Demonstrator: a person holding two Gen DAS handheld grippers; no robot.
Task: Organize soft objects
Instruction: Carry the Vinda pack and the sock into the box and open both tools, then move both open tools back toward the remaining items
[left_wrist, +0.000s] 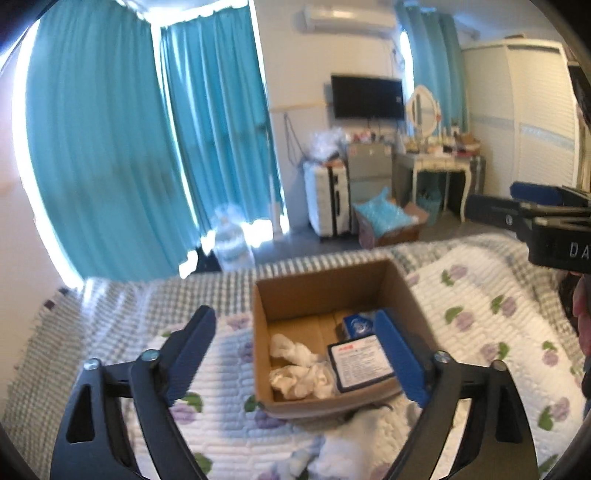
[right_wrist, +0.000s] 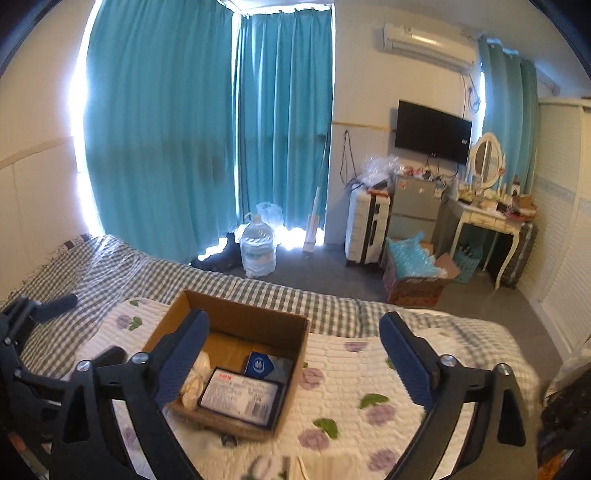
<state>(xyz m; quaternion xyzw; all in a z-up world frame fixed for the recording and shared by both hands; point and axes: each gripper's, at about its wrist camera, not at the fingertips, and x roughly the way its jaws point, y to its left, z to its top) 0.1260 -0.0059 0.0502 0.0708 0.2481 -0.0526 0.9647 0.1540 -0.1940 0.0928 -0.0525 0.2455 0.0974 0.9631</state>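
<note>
An open cardboard box (left_wrist: 314, 288) (right_wrist: 258, 321) sits on the flowered quilt. Inside it lie crumpled white cloths (left_wrist: 299, 365) (right_wrist: 195, 380), a flat labelled packet (left_wrist: 360, 363) (right_wrist: 240, 398) and a small blue packet (left_wrist: 356, 325) (right_wrist: 260, 365). My left gripper (left_wrist: 295, 317) hangs open above the box's near side, nothing between its fingers. My right gripper (right_wrist: 294, 318) is open too, over the box's right edge, and holds nothing. More white soft stuff (left_wrist: 351, 443) lies on the quilt just in front of the box. Each gripper shows at the edge of the other's view (left_wrist: 535, 214) (right_wrist: 37, 306).
The quilt (right_wrist: 369, 406) covers a bed with a checked sheet (right_wrist: 110, 266). On the floor beyond stand a water bottle (right_wrist: 258, 247), a white suitcase (right_wrist: 365, 229), a carton of blue bags (right_wrist: 413, 269) and a dressing table (right_wrist: 484, 218). A wardrobe (left_wrist: 535, 110) fills the right wall.
</note>
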